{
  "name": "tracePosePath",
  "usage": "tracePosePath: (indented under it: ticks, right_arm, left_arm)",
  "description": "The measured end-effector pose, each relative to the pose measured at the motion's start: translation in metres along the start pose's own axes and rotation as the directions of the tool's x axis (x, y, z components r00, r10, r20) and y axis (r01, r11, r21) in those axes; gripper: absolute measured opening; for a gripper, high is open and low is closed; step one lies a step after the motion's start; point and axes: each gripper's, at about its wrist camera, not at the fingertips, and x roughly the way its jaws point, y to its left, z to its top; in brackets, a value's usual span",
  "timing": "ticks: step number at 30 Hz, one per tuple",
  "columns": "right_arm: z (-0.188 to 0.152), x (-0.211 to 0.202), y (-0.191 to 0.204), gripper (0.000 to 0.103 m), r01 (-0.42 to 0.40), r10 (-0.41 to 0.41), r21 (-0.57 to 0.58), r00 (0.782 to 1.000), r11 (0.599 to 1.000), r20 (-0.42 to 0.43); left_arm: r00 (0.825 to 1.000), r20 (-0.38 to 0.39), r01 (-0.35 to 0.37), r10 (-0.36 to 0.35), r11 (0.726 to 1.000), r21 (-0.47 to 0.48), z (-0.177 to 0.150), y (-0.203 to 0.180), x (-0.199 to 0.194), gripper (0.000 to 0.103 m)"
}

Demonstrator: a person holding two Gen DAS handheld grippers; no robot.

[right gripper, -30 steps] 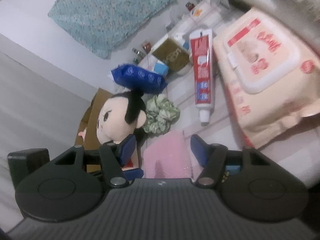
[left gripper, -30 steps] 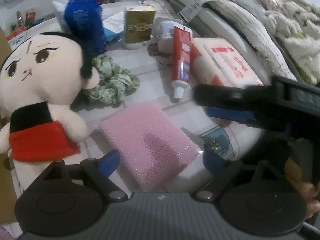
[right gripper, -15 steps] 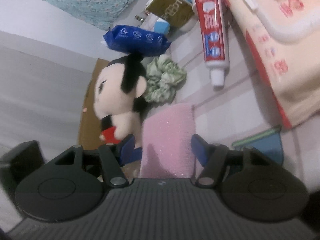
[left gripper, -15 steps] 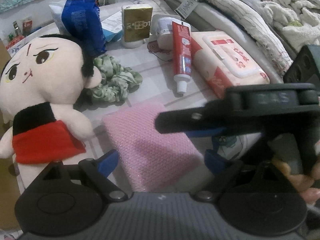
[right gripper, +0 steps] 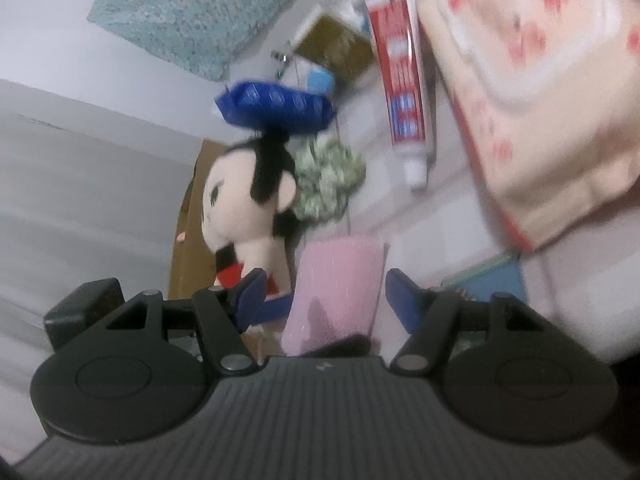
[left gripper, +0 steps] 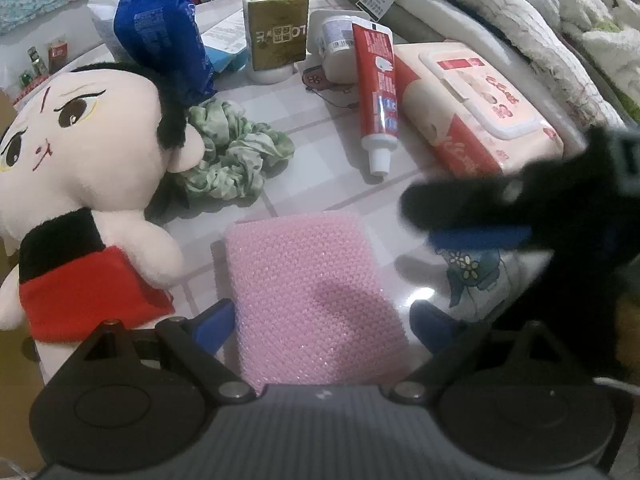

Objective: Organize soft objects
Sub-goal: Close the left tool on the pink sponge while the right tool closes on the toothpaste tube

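A pink knitted sponge [left gripper: 312,280] lies flat on the tiled table [left gripper: 332,160]. My left gripper [left gripper: 324,320] hangs over its near end, open wide, one blue finger on each side and a strip of table showing by the right one. My right gripper [right gripper: 326,292] comes in from the right. Its jaws are opening, with the sponge [right gripper: 340,276] between them and untouched; one of its fingers [left gripper: 480,237] shows blurred in the left wrist view. A plush doll [left gripper: 80,168] in red and black sits left of the sponge, with a green scrunchie [left gripper: 236,160] behind its arm.
Behind the sponge lie a red toothpaste tube [left gripper: 376,92], a pack of wet wipes [left gripper: 480,112], a gold box [left gripper: 278,36], a white jar [left gripper: 336,40] and a blue packet [left gripper: 160,40]. Folded blankets [left gripper: 540,20] line the right edge. A cardboard box [right gripper: 188,240] stands beyond the doll.
In the left wrist view the right gripper reached in over the sponge, then drew back to the right. Its fingers stand a little wider apart. The left gripper has barely moved.
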Motion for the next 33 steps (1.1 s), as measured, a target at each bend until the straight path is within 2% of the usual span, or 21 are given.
tracePosePath:
  ticks: [2, 5, 10, 14, 18, 21, 24, 29, 31, 33]
  right_arm:
    - [0.005, -0.009, 0.01, 0.066, 0.035, -0.033, -0.056, 0.998, 0.998, 0.049]
    - [0.014, -0.015, 0.024, 0.066, 0.099, -0.082, -0.142, 0.989, 0.985, 0.12]
    - [0.033, -0.003, 0.04, 0.063, 0.243, -0.197, -0.231, 0.959, 0.942, 0.203]
    - [0.045, 0.019, 0.046, 0.056, 0.371, -0.311, -0.271, 0.92, 0.888, 0.239]
    - [0.054, 0.041, 0.044, 0.051, 0.454, -0.399, -0.26, 0.886, 0.852, 0.237]
    - [0.06, 0.054, 0.044, 0.05, 0.533, -0.476, -0.258, 0.842, 0.806, 0.255]
    - [0.066, 0.063, 0.043, 0.05, 0.575, -0.522, -0.243, 0.815, 0.781, 0.251]
    - [0.073, 0.075, 0.046, 0.05, 0.618, -0.559, -0.262, 0.785, 0.741, 0.268]
    - [0.076, 0.079, 0.046, 0.045, 0.627, -0.567, -0.263, 0.777, 0.733, 0.274]
    - [0.079, 0.081, 0.045, 0.034, 0.644, -0.58, -0.255, 0.762, 0.721, 0.287]
  left_arm:
    - [1.0, 0.001, -0.008, 0.008, 1.0, 0.007, 0.001, -0.001, 0.001, 0.088]
    - [1.0, 0.003, -0.023, 0.023, 1.0, 0.014, 0.001, -0.002, 0.003, 0.086]
    - [0.999, 0.02, -0.037, 0.037, 0.999, 0.001, -0.003, 0.005, 0.003, 0.084]
    - [0.999, 0.026, -0.041, 0.042, 0.999, -0.016, -0.008, 0.014, 0.001, 0.084]
    - [0.999, 0.036, -0.011, 0.012, 0.999, -0.03, -0.011, 0.022, -0.002, 0.084]
    - [0.999, 0.044, 0.009, -0.007, 0.999, -0.035, -0.012, 0.024, -0.003, 0.084]
    - [0.998, 0.052, 0.037, -0.034, 0.999, -0.04, -0.014, 0.028, -0.005, 0.084]
    - [0.996, 0.062, 0.07, -0.068, 0.997, -0.036, -0.017, 0.031, -0.006, 0.084]
    - [0.995, 0.065, 0.076, -0.074, 0.996, -0.037, -0.017, 0.032, -0.006, 0.084]
    - [0.995, 0.068, 0.082, -0.079, 0.996, -0.04, -0.017, 0.032, -0.006, 0.084]
